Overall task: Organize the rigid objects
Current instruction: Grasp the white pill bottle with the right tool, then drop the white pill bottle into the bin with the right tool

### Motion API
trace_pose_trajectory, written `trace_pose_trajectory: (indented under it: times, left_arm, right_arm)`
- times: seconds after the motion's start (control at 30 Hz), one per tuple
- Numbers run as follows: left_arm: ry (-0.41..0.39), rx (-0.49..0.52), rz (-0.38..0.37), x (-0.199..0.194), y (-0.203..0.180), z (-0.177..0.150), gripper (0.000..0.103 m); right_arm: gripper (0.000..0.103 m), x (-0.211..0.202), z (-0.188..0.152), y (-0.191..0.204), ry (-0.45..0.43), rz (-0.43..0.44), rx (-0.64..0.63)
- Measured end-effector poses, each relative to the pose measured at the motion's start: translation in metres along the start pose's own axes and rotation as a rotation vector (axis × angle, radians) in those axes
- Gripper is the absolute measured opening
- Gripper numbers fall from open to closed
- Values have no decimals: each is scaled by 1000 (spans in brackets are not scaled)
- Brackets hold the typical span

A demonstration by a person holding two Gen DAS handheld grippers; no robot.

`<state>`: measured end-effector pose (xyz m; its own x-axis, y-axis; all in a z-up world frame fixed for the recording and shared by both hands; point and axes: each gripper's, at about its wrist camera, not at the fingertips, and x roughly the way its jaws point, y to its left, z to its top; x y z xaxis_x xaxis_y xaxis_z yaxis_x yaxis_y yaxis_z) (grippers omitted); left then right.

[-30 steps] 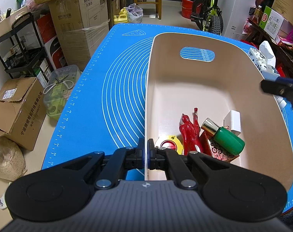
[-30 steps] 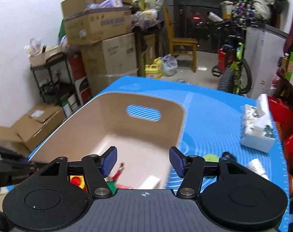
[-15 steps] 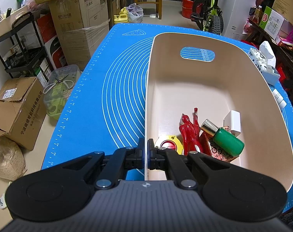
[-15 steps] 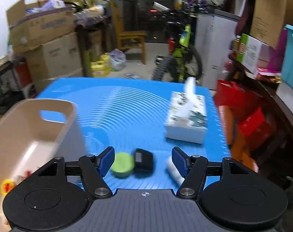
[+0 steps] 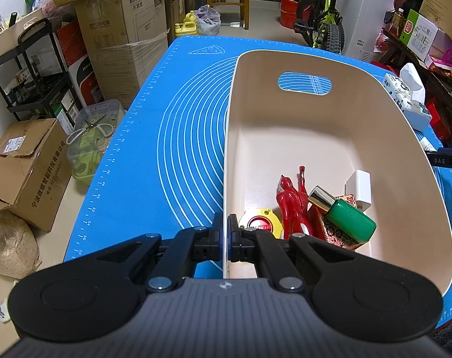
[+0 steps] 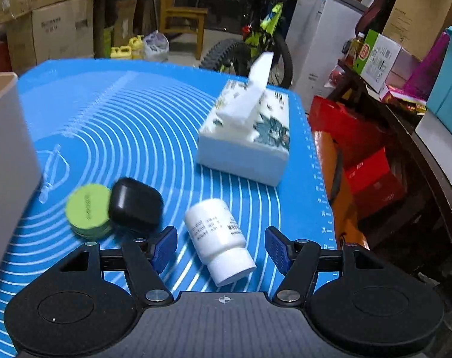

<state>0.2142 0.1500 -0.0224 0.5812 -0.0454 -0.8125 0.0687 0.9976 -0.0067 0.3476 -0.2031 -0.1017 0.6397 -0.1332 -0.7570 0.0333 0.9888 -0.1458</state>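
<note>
My left gripper (image 5: 225, 235) is shut on the near rim of the beige bin (image 5: 315, 137), which sits on the blue mat (image 5: 172, 149). The bin holds a red figure (image 5: 293, 200), a green bottle (image 5: 349, 222), a white block (image 5: 358, 186), a yellow-red disc (image 5: 260, 222) and a patterned red pouch (image 5: 333, 232). My right gripper (image 6: 221, 249) is open, its fingers either side of a white pill bottle (image 6: 218, 243) lying on the mat. A black earbud case (image 6: 135, 203) and a green round tin (image 6: 87, 208) lie to its left.
A tissue box (image 6: 246, 137) stands beyond the pill bottle near the mat's right edge. The bin's wall (image 6: 5, 149) is at the left of the right wrist view. Cardboard boxes (image 5: 121, 29), a black rack and a bicycle (image 5: 324, 24) surround the table.
My right gripper swung right from over the bin and came down so the white pill bottle lies between its open fingers. The left gripper has stayed clamped on the bin rim.
</note>
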Motion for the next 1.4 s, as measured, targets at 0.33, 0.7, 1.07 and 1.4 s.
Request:
trace_pose_trajectory:
  times: [0.33,0.7,1.07,1.4]
  left_arm:
    - [0,1,0,0,0,0,4]
    - [1,-1,0,0,-1,0,4]
    - [1,-3,-2,0,-1,0,4]
    - [0,0,1,0,-2,0,4]
  right_arm:
    - [45,1,-9,-2,26,31,64]
    - [45,-22,-12,-1,-6,9,176]
    - [45,-79,7,2,-185,27,219]
    - [45,-142,35,64,-337,209,122]
